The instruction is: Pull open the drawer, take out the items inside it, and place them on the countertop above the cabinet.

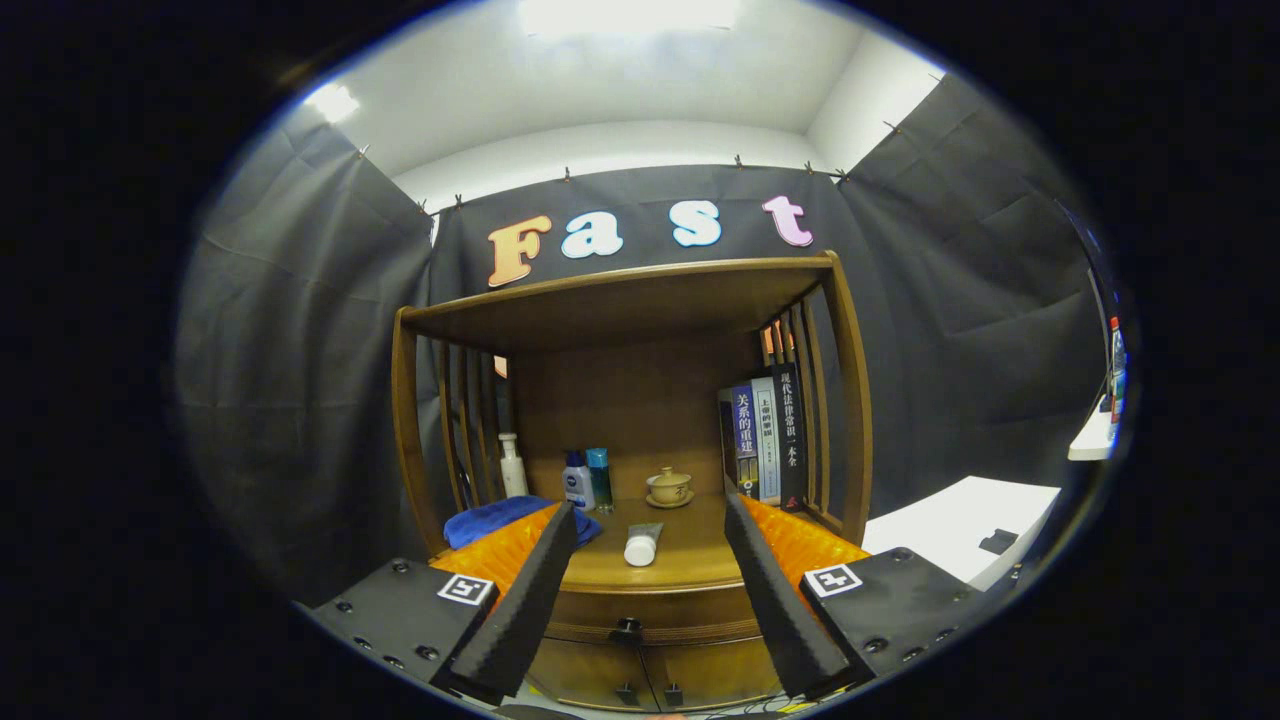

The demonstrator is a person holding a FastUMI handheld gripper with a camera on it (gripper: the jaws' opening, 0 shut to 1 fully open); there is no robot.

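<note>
Tool (650,520) wide open, fingers apart before closed drawer (650,612).

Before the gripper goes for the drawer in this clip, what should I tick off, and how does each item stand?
1. Gripper open: ok, its two fingers stand wide apart with nothing between them.
2. Drawer state: shut, flush with the cabinet front, so the pull is not yet done.
3. Drawer knob lined up: ok, it sits between the fingers, nearer the left one.
4. Space on the countertop: ok, bare wood beside the white tube; the blue cloth, bottles and teacup take up the rest.
5. Items inside the drawer: cannot tell while it is shut.
</note>
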